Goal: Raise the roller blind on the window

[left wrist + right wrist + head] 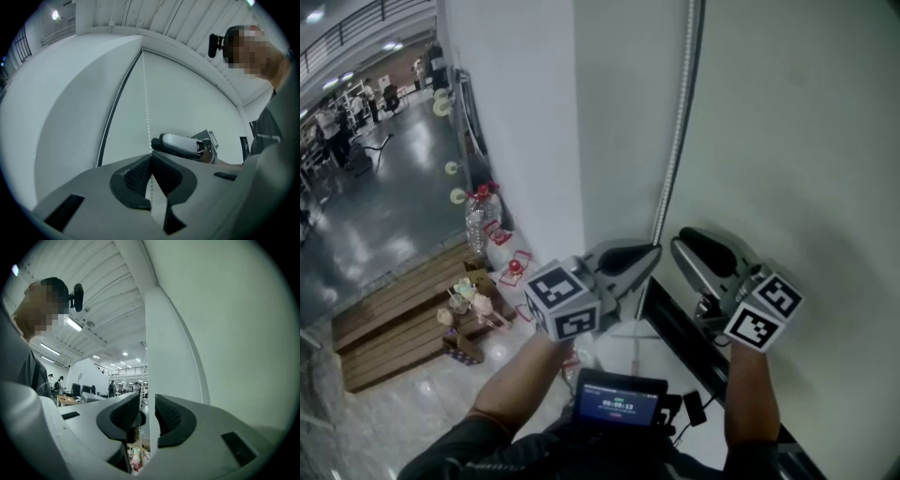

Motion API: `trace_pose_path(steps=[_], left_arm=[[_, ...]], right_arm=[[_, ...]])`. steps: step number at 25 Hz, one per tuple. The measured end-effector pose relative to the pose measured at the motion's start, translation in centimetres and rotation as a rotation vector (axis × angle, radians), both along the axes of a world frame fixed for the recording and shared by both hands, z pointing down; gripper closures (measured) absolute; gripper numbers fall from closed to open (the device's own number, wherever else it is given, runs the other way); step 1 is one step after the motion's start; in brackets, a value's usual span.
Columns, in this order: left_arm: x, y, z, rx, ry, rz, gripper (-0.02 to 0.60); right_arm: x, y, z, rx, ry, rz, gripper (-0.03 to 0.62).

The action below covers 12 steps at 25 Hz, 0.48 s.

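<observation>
Roller blind (787,141) hangs as a pale sheet across the right of the scene, just beyond both my tools. Its bead chain (680,112) runs down along the blind's left edge, beside the white wall (516,122). My left tool (649,253) is clamped tight on one strand of that chain. My right tool (689,246), just to its right, has its jaws apart with nothing between them.
</observation>
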State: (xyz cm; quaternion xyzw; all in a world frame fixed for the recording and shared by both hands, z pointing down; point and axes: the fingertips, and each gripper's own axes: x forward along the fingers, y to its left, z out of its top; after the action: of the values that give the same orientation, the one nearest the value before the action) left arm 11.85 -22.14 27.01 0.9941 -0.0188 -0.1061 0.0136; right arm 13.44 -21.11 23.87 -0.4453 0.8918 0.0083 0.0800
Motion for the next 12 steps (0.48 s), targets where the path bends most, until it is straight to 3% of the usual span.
trace_pose_path(steps=[3,9,12], left_arm=[[0.1,0.5,0.0,-0.001,0.003,0.012,0.583],[0.2,0.9,0.0,0.009,-0.005,0.023,0.583],[0.1,0.7,0.3,0.016,-0.008,0.019,0.583]], right_arm=[[-1.2,-0.1,-2.4,0.042,-0.046,-0.042,0.474],[-2.6,-1.2,-4.2,0.073,0.007,-0.058,0.475],[-2.7,-1.7,-4.0,0.074,0.023,-0.064,0.565]])
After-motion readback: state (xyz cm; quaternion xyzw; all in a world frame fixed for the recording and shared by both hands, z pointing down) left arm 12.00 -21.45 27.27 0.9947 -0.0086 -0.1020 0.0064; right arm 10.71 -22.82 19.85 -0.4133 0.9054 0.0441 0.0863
